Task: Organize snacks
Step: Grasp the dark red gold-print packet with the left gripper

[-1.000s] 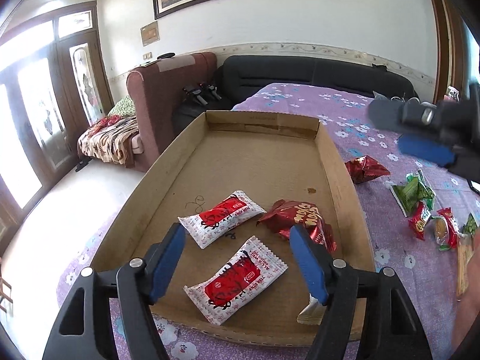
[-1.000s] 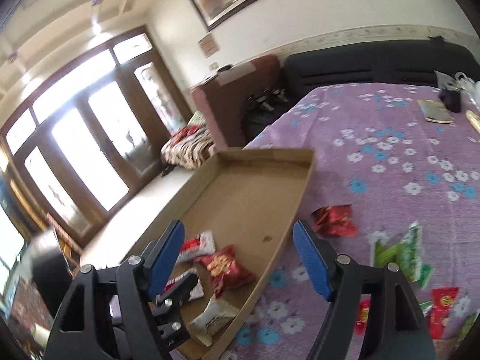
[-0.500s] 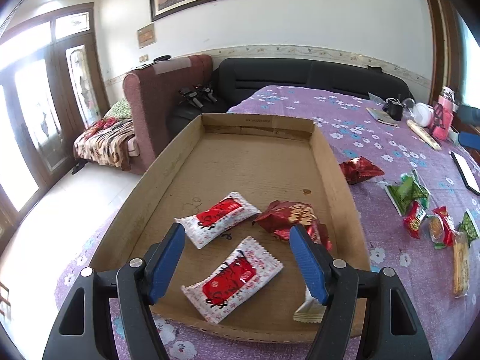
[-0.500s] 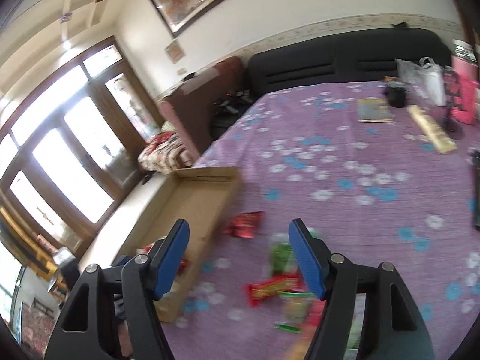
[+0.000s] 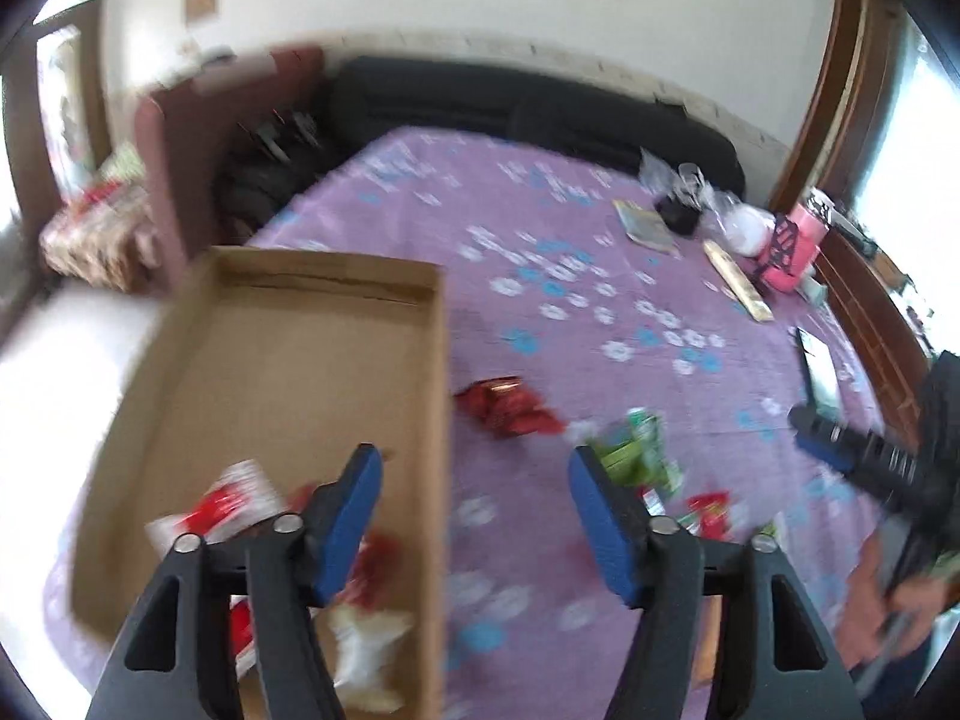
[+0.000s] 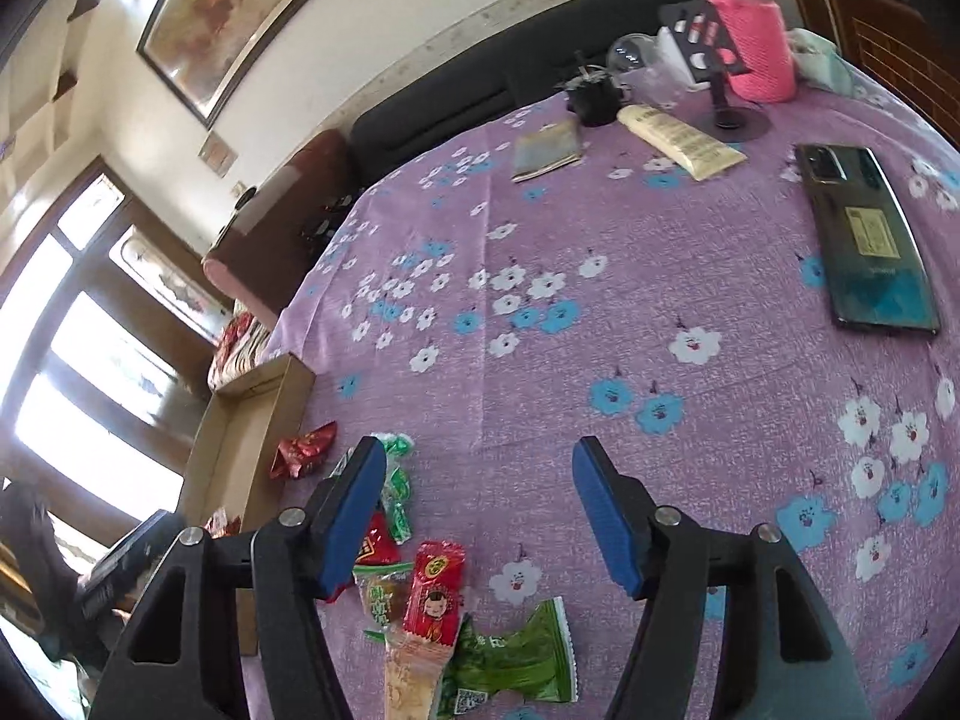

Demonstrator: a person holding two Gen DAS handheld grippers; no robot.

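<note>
A shallow cardboard box (image 5: 300,360) lies on the purple flowered cloth, with white-and-red packets (image 5: 228,504) at its near end. My left gripper (image 5: 473,462) hovers over the box's right wall and the cloth; its jaws are closing with nothing between them. A crinkled red packet (image 5: 504,408) and a green packet (image 5: 636,456) lie just beyond it. My right gripper (image 6: 480,450) hangs above bare cloth, jaws closing and empty. By its left finger lies a loose pile: a red packet with a face (image 6: 435,591), a green packet (image 6: 516,660) and several others. The box (image 6: 240,438) sits at the left.
A phone (image 6: 864,240) lies on the cloth at the right. At the far side stand a pink bottle (image 6: 750,36), a cream tube (image 6: 678,135) and a booklet (image 6: 546,150). A black sofa (image 6: 432,114) runs behind the table.
The left view has swung right, from over the box to its right wall and the cloth, and its jaws have narrowed. The right gripper moved right from the box to the loose snacks and rolled.
</note>
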